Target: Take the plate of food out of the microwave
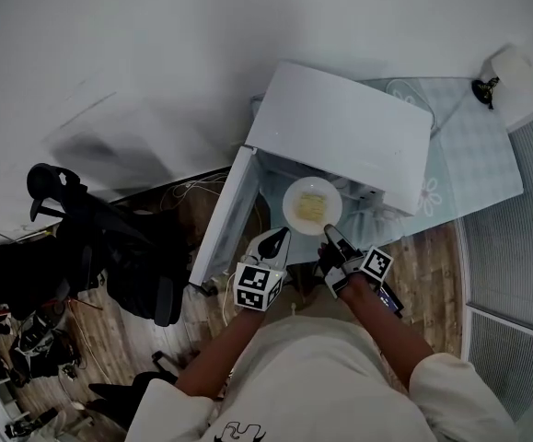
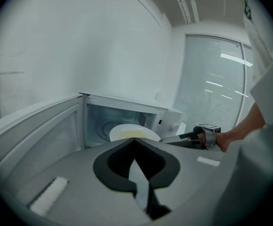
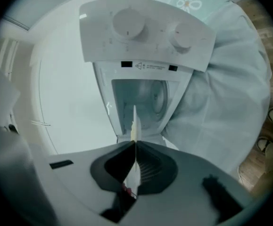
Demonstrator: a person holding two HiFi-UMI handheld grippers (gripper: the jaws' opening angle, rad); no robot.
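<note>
Head view looks down; both gripper views face the microwave [image 1: 340, 132].

Office-like room; swivel chair [image 1: 110, 247]; loose cables [image 1: 192, 190]; window blinds [image 2: 211, 79]

I'm looking down at the microwave [image 1: 340, 132] sitting on the cloth-covered table [image 1: 473, 168], with its door [image 1: 222, 221] swinging open to the left. The plate [image 1: 294, 191] is lying at the mouth of the cavity, with the food [image 1: 312, 207] resting on its middle. My right gripper [image 1: 330, 235] is pinching the plate's near rim. My left gripper [image 1: 283, 236] is sitting just beside it on the left, jaws together, tips near the plate's edge. A chair [image 1: 110, 247] is standing on the floor, well to the left of the door.
</note>
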